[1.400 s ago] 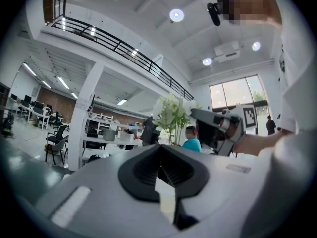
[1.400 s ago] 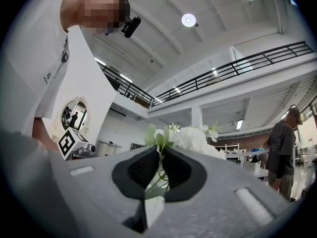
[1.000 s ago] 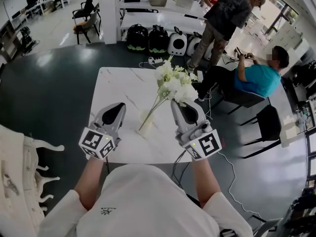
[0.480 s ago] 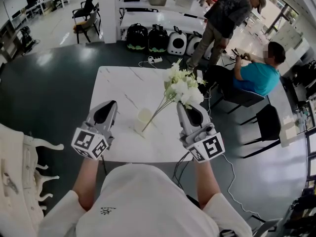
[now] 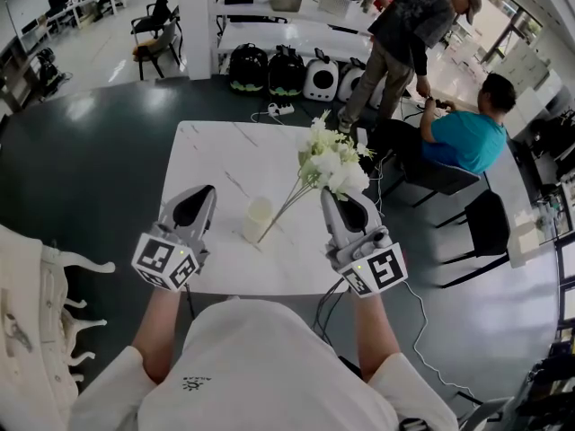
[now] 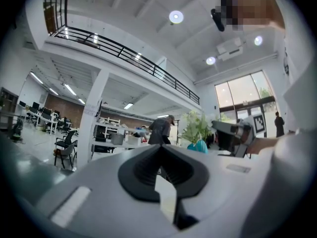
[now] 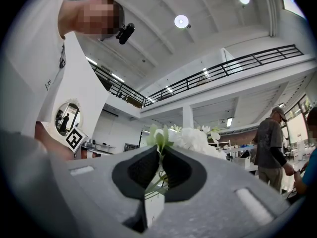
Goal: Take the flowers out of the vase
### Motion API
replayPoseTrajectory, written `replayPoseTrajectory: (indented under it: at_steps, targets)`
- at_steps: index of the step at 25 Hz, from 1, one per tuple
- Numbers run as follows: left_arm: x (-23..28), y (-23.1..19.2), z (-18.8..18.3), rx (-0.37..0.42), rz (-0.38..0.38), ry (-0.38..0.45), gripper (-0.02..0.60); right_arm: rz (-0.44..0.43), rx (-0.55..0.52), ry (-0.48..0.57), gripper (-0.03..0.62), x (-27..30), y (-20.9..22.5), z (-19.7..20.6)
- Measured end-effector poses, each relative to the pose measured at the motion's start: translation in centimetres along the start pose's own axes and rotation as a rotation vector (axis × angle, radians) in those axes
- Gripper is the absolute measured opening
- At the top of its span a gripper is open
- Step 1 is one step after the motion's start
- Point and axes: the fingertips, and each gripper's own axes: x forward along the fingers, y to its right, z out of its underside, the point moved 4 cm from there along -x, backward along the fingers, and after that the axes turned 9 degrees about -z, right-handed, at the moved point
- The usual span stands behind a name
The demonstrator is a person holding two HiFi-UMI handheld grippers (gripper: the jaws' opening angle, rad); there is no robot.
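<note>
Your right hand-held gripper (image 5: 340, 194), clamped on the stems (image 5: 286, 206), has swung the flowers (image 5: 332, 160) rightward. The stem ends still sit at the vase (image 5: 257, 215) on the table (image 5: 216, 151), so removal looks unfinished. Your left hand-held gripper (image 5: 202, 193) is closed and empty.

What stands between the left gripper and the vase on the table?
Nothing visible. Only bare table lies between the left gripper and the vase. The flowers lean off to the other side, stems clamped in the right gripper.

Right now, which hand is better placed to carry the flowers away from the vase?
The right. The right gripper is clamped on the green stems of the flowers. The left gripper is shut on nothing, on the other side of the vase.
</note>
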Motion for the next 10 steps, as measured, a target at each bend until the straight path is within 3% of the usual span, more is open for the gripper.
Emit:
replayPoseTrajectory:
  at_steps: [10]
  targets:
    - [-0.06, 0.23, 0.25, 0.006, 0.0, 0.0, -0.011, -0.005, -0.004, 0.001, 0.021, 0.0, -0.1, 0.15]
